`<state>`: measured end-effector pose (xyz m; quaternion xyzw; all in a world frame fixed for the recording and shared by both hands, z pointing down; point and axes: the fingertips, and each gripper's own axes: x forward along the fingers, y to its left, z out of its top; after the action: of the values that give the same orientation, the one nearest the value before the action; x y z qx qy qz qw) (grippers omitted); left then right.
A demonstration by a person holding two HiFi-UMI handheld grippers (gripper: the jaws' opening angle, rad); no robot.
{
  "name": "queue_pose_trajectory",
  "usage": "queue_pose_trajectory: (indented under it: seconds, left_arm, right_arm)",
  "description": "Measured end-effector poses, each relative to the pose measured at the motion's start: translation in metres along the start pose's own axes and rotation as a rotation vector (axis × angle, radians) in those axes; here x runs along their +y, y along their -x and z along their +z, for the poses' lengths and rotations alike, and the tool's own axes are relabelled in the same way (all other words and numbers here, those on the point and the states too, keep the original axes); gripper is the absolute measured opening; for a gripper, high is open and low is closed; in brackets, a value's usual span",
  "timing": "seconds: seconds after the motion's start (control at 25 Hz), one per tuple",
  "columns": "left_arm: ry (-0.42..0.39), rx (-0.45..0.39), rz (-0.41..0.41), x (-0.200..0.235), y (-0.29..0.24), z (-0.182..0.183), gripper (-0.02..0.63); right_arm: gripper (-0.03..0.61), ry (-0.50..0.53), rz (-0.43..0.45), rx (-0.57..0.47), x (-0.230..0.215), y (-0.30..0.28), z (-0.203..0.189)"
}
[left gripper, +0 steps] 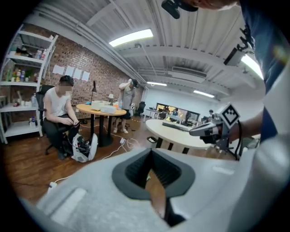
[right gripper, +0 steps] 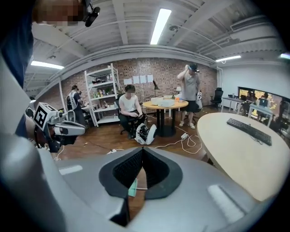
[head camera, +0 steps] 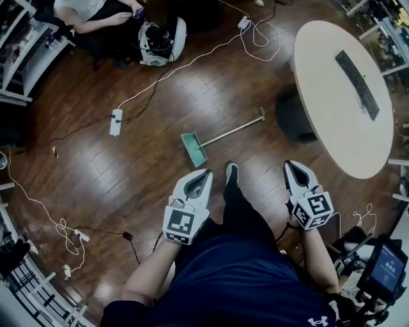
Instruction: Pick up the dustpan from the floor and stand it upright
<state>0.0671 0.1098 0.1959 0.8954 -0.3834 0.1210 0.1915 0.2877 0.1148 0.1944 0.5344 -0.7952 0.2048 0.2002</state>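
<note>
A green dustpan [head camera: 193, 148] lies flat on the wooden floor, and its long thin handle [head camera: 236, 131] runs up and to the right toward the table. In the head view my left gripper [head camera: 203, 174] hangs just below the pan, a short way off it, shut and empty. My right gripper [head camera: 293, 165] is further right, well clear of the handle, also shut with nothing in it. In the right gripper view a sliver of the green dustpan [right gripper: 132, 187] shows through the notch of the closed jaws. The left gripper view shows only floor in its notch.
A round beige table [head camera: 332, 128] with a keyboard [head camera: 358, 83] stands at the right, a black bin [head camera: 294, 115] beneath its edge. A power strip [head camera: 115, 121] and cables cross the floor. A seated person [head camera: 96, 16] and a white bag [head camera: 160, 41] are at the far left. My shoe [head camera: 231, 172] is near the pan.
</note>
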Motion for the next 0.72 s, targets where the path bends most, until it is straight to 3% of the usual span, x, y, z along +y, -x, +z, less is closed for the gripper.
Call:
queue_pose_trajectory:
  seconds: [0.12,0.24,0.4,0.52,0.72]
  left_arm:
    - [0.061,0.041,0.106,0.018,-0.025,-0.002,0.005]
    - [0.066,0.062,0.214,0.043,-0.05,-0.012,0.005]
    - [0.122,0.079,0.308,0.082,-0.07,-0.033,0.005]
    - [0.15,0.094,0.34,0.106,-0.079,-0.057,0.005]
    - [0.128,0.125,0.316,0.135,-0.097,-0.097,0.009]
  right_arm:
    - [0.005,-0.003,0.087,0.032,-0.024,-0.041,-0.007]
    - [0.005,0.003,0.153,0.068,-0.045,-0.072,-0.02]
    - [0.005,0.023,0.167,0.135,-0.073,-0.104,-0.039]
    - [0.005,0.039,0.167,0.187,-0.089,-0.134,-0.06]
    - [0.034,0.057,0.175,0.253,-0.1,-0.193,-0.097]
